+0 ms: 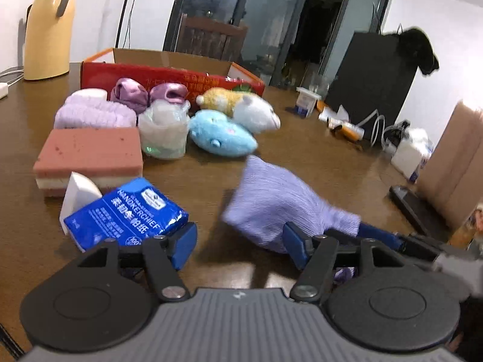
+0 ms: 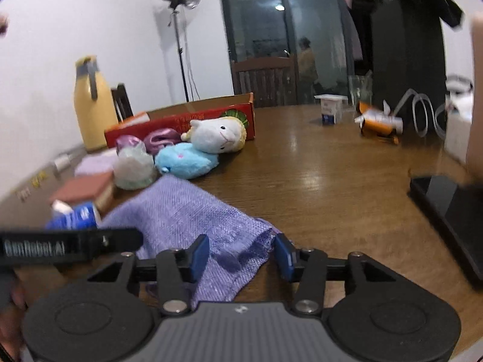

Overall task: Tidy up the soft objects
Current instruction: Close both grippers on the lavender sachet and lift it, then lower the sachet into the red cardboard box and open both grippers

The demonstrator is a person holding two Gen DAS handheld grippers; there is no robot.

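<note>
Watching cloth: lilac knitted cloth (image 2: 193,211) lies rumpled on the brown wooden table (image 2: 332,181), just short of the blue plush toy (image 2: 187,160).
Left gripper (image 1: 241,244): jaws spread, empty.
Right gripper (image 2: 241,256): jaws parted astride cloth's edge, not pinching.
Risk: cloth may unfold or snag.

Dim indoor light; ceiling lamps glare off the dark glass door (image 2: 256,30); fisheye edges curve, and the right view is motion-blurred.

Yellow jug (image 1: 48,27), black cabinet (image 1: 371,81)
</note>
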